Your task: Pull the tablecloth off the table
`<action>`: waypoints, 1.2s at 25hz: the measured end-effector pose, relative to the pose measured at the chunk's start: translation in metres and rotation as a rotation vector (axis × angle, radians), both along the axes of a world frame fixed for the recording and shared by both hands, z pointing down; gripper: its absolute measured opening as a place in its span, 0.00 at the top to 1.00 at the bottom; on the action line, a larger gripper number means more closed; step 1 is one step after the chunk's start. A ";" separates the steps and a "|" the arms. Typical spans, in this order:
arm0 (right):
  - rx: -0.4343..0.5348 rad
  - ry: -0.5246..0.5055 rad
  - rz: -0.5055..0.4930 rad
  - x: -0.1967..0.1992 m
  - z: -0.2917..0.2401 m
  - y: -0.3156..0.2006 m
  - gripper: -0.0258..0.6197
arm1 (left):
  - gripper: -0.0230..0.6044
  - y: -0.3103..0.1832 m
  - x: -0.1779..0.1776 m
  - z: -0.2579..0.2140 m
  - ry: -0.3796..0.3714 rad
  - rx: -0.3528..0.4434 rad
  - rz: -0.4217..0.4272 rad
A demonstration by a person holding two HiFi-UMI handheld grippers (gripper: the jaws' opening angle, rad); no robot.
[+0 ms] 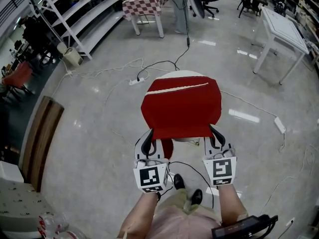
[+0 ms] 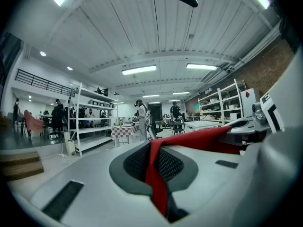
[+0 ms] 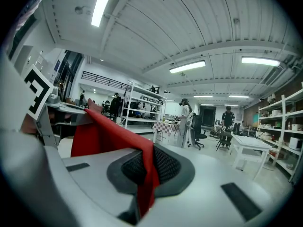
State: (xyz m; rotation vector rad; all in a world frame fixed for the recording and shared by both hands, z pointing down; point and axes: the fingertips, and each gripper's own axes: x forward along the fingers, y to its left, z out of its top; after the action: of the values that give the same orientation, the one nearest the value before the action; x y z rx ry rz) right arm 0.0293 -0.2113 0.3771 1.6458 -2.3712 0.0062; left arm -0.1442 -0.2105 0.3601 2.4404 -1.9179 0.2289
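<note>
While the red tablecloth (image 1: 182, 106) is draped over the little round white surface (image 1: 179, 73), its near edge is off the rim and held up in the air between the two grippers, right in front of the person's shoes (image 1: 179, 182). Only a pale arc of the surface shows past the far side of the cloth.

Room-wise there's loads of bare grey floor (image 1: 99, 133) on both sides. The only close stuff is a cable (image 1: 164, 63) and a power strip (image 1: 137, 81) on the floor just beyond the surface. A wooden board (image 1: 42, 138) lies well off to the left. Shelving (image 1: 84, 9), a surface with a checkered cover (image 1: 144, 4) and a white square-topped surface (image 1: 284, 31) are all far away.

The held edge runs straight left to right from one gripper to the other, and the cloth stretches away from the person over the top. It looks roughly as wide as it is deep, so no real long axis. A bit of cloth droops by the left gripper (image 1: 148, 141).

In the left gripper view the left gripper (image 2: 156, 164) has its fingers (image 2: 137, 162) clamped tight on a pinch of red fabric. Same for the right gripper (image 1: 217, 136) in its own view (image 3: 144, 171), squeezed closed on the cloth.

There's a pale bin (image 1: 72, 56) by the shelving; can't see what's in it.
</note>
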 end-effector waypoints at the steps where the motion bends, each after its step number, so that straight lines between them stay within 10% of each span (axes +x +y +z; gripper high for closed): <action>1: 0.001 -0.002 -0.002 0.001 0.000 0.003 0.92 | 0.91 0.003 0.001 0.000 -0.001 0.001 -0.002; 30: 0.022 -0.008 -0.029 0.004 -0.004 0.047 0.92 | 0.91 0.053 0.004 -0.005 -0.003 0.024 -0.028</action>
State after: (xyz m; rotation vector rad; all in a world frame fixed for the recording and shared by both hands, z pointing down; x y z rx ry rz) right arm 0.0332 -0.1641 0.3733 1.6246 -2.4091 -0.0187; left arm -0.1403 -0.1578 0.3549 2.4276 -1.9664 0.2100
